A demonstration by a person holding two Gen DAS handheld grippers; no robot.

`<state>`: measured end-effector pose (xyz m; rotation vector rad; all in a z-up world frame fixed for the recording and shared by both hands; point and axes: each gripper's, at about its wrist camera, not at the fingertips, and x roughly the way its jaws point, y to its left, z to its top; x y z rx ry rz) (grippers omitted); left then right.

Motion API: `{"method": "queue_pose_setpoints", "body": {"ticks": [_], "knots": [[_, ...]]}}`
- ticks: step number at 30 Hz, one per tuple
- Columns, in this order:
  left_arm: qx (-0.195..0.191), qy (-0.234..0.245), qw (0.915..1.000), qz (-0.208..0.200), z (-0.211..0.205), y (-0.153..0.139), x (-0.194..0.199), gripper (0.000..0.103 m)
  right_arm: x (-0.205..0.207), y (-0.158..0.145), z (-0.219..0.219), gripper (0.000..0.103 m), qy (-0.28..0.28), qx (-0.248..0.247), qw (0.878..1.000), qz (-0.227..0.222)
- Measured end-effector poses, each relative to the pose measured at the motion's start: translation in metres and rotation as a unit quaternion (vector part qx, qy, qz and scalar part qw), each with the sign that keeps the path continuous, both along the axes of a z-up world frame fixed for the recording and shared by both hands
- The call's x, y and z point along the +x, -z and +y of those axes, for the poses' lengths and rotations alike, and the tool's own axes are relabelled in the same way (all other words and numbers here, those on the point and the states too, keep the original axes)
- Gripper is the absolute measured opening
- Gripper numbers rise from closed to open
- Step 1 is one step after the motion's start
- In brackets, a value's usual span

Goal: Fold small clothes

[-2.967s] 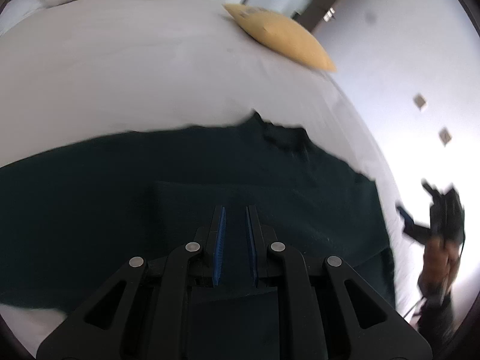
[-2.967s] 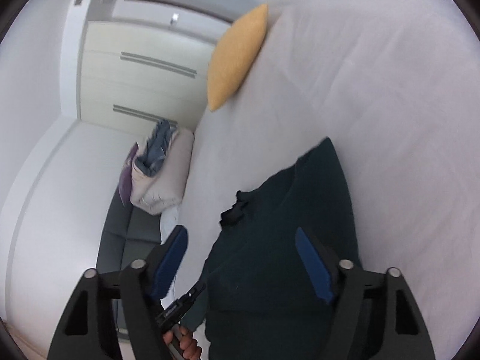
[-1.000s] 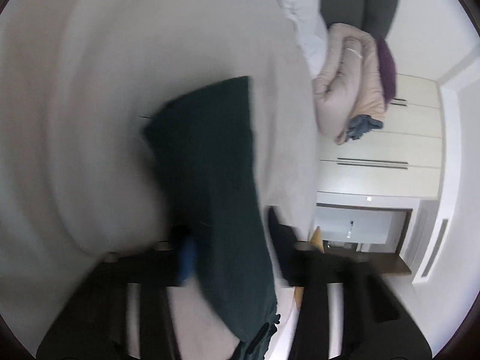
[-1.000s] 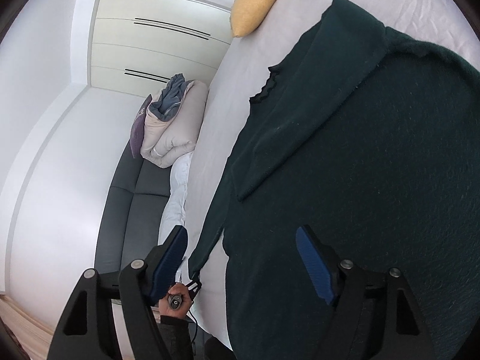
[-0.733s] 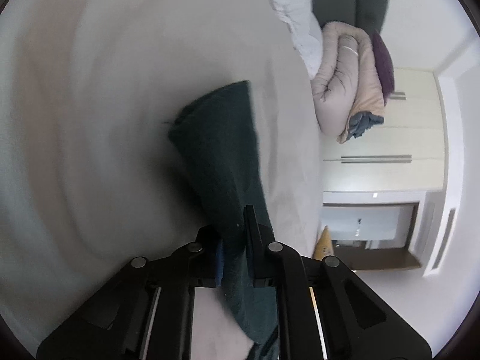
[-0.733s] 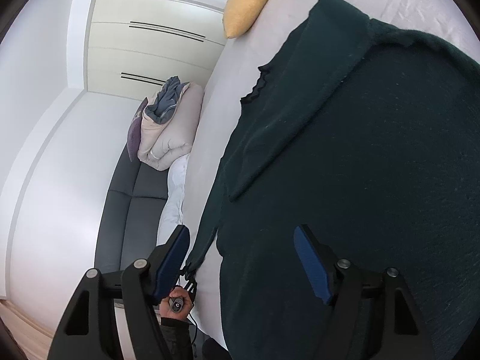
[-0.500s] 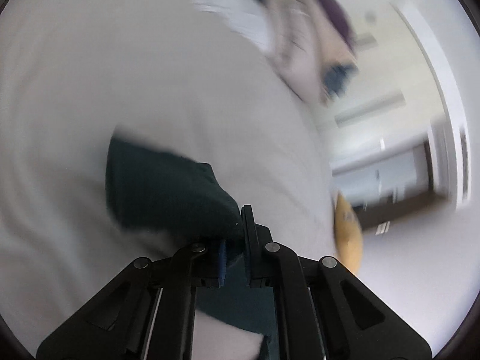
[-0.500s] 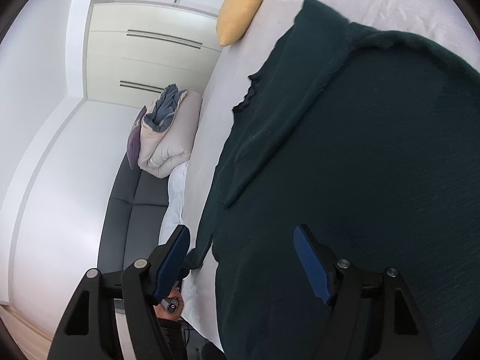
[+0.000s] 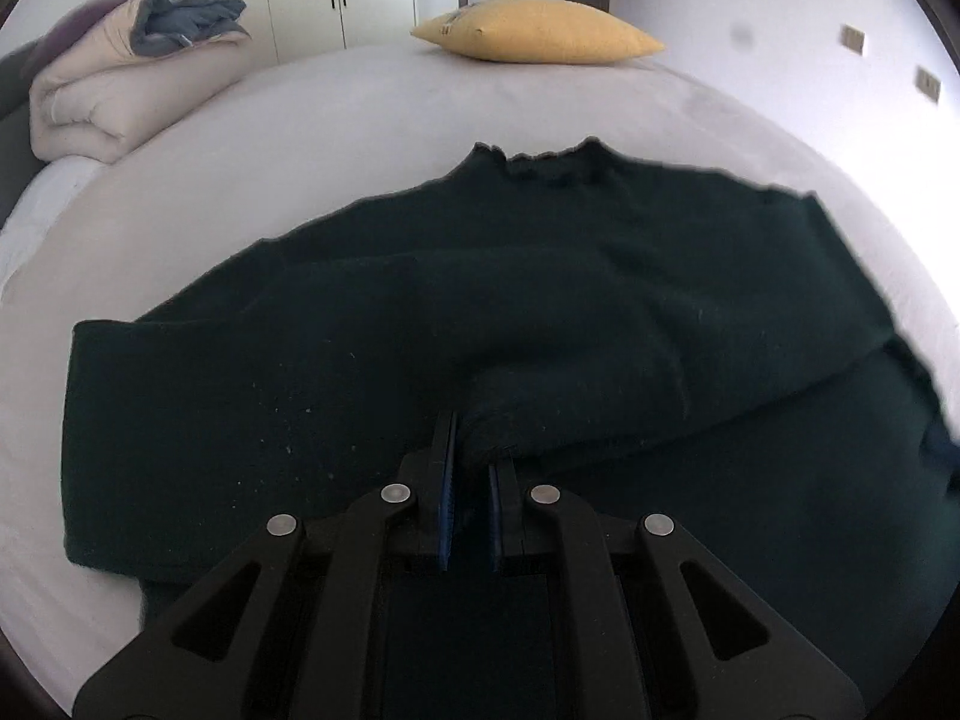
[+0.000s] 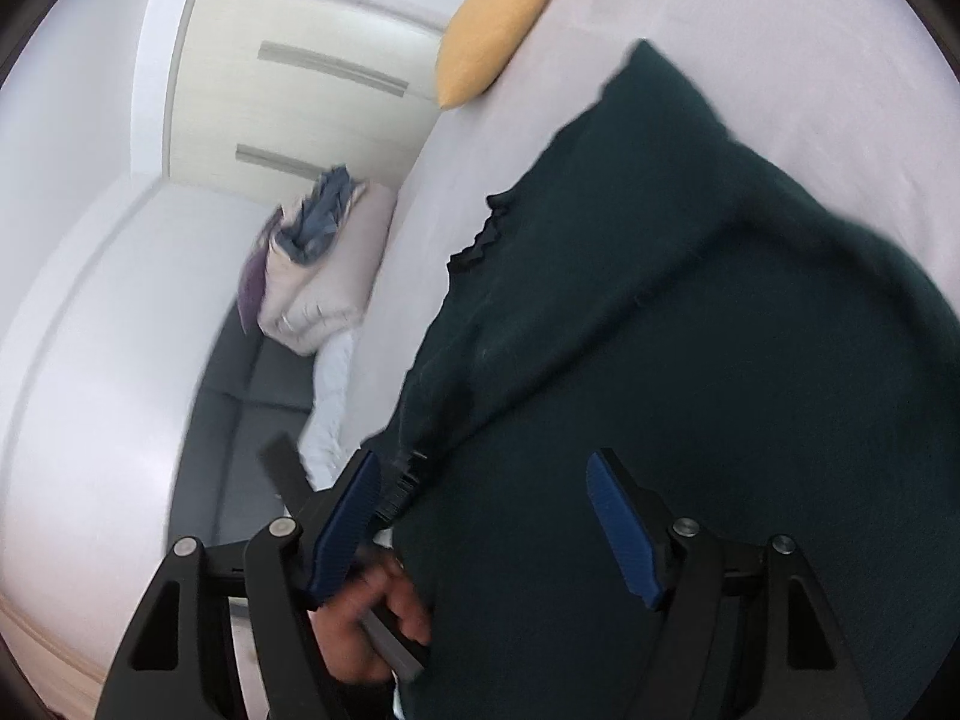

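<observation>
A dark green sweater (image 9: 540, 300) lies spread on the white bed (image 9: 360, 102), its ruffled collar toward the far side. My left gripper (image 9: 471, 468) is shut on a bunched fold of the sweater, a sleeve laid across the body. In the right wrist view the sweater (image 10: 720, 360) fills the right half. My right gripper (image 10: 483, 510) is open above its lower part, holding nothing. The hand holding the left gripper (image 10: 372, 618) shows beside it.
A yellow pillow (image 9: 540, 39) lies at the far end of the bed. A folded beige duvet with blue cloth on it (image 9: 120, 84) sits at the far left on a grey sofa (image 10: 252, 384). White wardrobe doors (image 10: 312, 96) stand behind.
My left gripper closed on the sleeve at the bed's edge and carried it over onto the sweater's body. The right gripper stayed open over the sweater, shifting slightly.
</observation>
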<state>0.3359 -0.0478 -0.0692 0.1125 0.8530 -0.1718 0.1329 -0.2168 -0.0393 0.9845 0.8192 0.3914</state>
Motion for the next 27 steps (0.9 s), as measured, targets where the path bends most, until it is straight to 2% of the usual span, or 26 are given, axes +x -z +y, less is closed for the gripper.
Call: {"method": "queue_pose_setpoints", "body": {"ticks": [3,7,10,12,15,18,20,22,23,27], "knots": [[-0.030,-0.005,0.9995,-0.004,0.010,0.002,-0.001,0.008,0.028,-0.007,0.015,0.075,-0.028,-0.022,0.999,-0.002],[-0.059,-0.005,0.9982,-0.012,0.018,0.008,-0.007,0.008,0.077,-0.006,0.053,0.075,-0.074,0.001,0.997,0.006],[-0.074,-0.008,0.9971,-0.016,0.028,0.010,-0.003,0.008,0.108,0.005,0.081,0.075,-0.092,0.001,0.995,0.049],[-0.087,-0.009,0.9960,-0.018,0.033,0.010,-0.017,0.008,0.125,0.015,0.097,0.075,-0.108,0.000,0.991,0.082],[-0.101,-0.010,0.9946,-0.022,0.026,0.012,-0.031,0.008,0.141,0.025,0.114,0.072,-0.118,0.008,0.987,0.106],[-0.108,-0.009,0.9938,-0.024,0.030,0.012,-0.043,0.008,0.153,0.029,0.127,0.057,-0.124,0.009,0.986,0.115],[-0.114,-0.008,0.9931,-0.024,0.034,0.012,-0.044,0.008,0.161,0.031,0.138,0.033,-0.137,-0.003,0.984,0.118],[-0.122,-0.010,0.9922,-0.023,0.037,0.011,-0.046,0.008,0.166,0.029,0.146,0.016,-0.146,-0.031,0.982,0.116],[-0.130,-0.011,0.9912,-0.020,0.040,0.009,-0.046,0.008,0.168,0.027,0.150,0.012,-0.150,-0.051,0.981,0.112],[-0.175,-0.013,0.9844,-0.010,0.059,-0.003,-0.060,0.015,0.166,0.008,0.147,0.009,-0.155,-0.112,0.979,0.077]]}}
